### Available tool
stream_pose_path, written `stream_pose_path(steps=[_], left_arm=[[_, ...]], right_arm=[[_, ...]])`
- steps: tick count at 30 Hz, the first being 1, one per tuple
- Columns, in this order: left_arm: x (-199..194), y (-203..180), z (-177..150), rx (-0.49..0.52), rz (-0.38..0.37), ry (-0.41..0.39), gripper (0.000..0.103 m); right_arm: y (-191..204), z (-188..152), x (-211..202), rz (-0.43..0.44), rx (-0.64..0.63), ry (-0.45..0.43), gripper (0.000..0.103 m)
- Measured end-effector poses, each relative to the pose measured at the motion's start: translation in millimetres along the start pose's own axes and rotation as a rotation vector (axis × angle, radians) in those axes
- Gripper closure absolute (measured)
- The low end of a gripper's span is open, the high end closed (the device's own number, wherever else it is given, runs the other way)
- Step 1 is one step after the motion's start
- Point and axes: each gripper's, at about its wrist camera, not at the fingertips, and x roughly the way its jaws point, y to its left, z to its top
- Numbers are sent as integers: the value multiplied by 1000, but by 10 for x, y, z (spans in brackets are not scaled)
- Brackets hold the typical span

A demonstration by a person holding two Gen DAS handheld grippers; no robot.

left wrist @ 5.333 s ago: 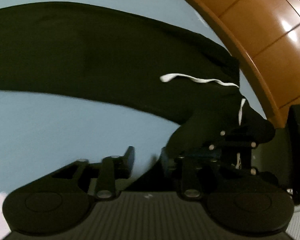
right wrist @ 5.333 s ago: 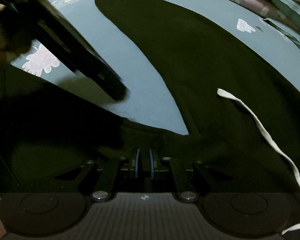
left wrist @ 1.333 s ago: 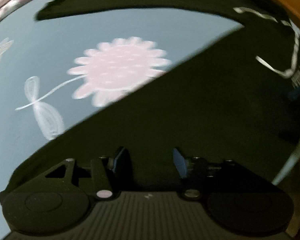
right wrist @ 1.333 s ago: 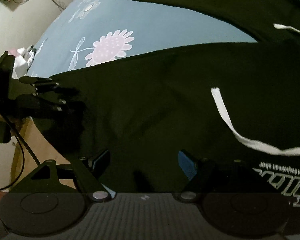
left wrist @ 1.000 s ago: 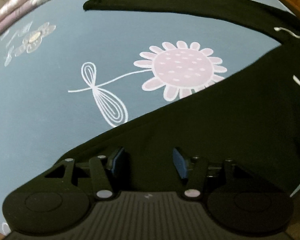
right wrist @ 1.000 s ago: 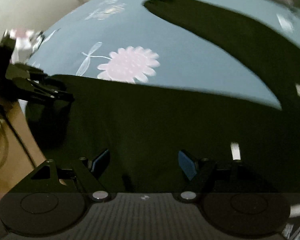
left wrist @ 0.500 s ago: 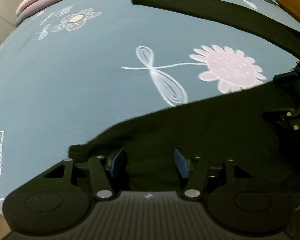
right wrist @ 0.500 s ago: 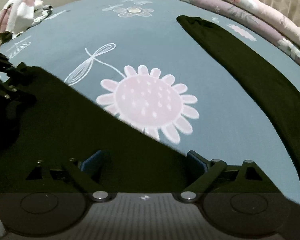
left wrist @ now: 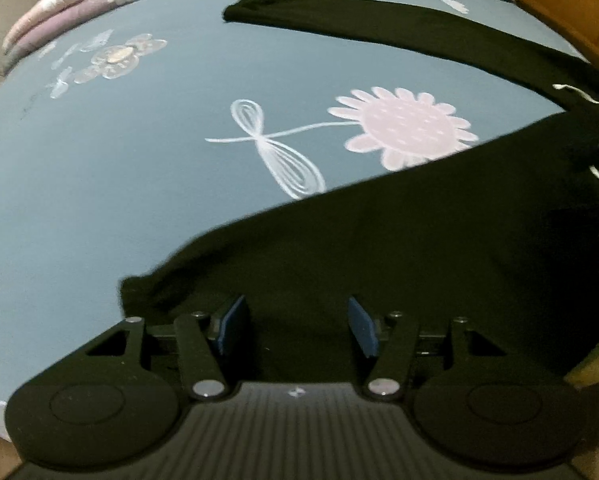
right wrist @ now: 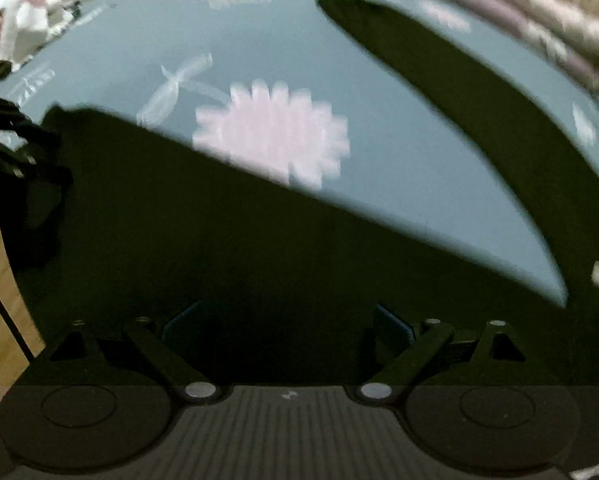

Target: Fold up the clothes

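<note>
Left wrist view: the black cotton hooded sweatshirt (left wrist: 399, 248) lies spread on the grey-blue flower-printed bed sheet (left wrist: 119, 168), filling the lower right of the frame, with one long sleeve (left wrist: 399, 28) reaching across the upper part toward the upper left. The left gripper (left wrist: 295, 326) hangs over the garment's near edge at lower centre, its blue-padded fingers (left wrist: 231, 324) parted with dark cloth beneath them but nothing pinched. In the right wrist view, blurred, the right gripper (right wrist: 287, 330) stands with its fingers spread wide over the same dark fabric, also empty.

The sweatshirt looks soft, limp and fairly light; it should drape and sag once lifted, and thick knit may bunch between the pads. A white drawstring (left wrist: 575, 94) at the right edge could snag. The hem corner (left wrist: 139, 288) at lower left, or the sleeve cuff, seem the firmest places to pinch.
</note>
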Motion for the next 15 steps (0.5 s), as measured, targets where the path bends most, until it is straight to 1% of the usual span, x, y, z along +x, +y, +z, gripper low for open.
stream_pose_path(steps=[1, 2, 4, 5, 6, 7, 9, 10, 11, 12, 15], left_arm=[[-3, -27, -16, 11, -7, -2, 45], [-6, -54, -33, 22, -15, -3, 45], [-10, -105, -67, 43, -28, -5, 45], [7, -105, -93, 52, -22, 8, 45], [37, -73, -121, 49, -8, 30, 45], [62, -36, -149, 44, 6, 49, 42], [50, 108, -192, -24, 31, 68, 39], [39, 184, -206, -65, 41, 80, 39], [7, 238, -213, -103, 56, 89, 41], [-36, 258, -218, -120, 63, 88, 44], [-136, 192, -243, -98, 30, 77, 41]], right_arm=[[2, -54, 45, 4, 15, 24, 9], [10, -74, 91, 4, 23, 30, 9], [14, -75, 163, 4, 47, 32, 5], [11, -58, 190, 5, 62, 29, 2], [7, -42, 216, 6, 78, 27, 0], [-8, -27, 238, 9, 98, 33, 0], [-21, -9, 239, 0, 120, 36, 0], [-23, -9, 238, 0, 118, 40, 0], [-15, -19, 237, -2, 107, 42, 0], [-7, -27, 238, -3, 97, 43, 0], [15, -1, 267, -6, 91, 45, 0]])
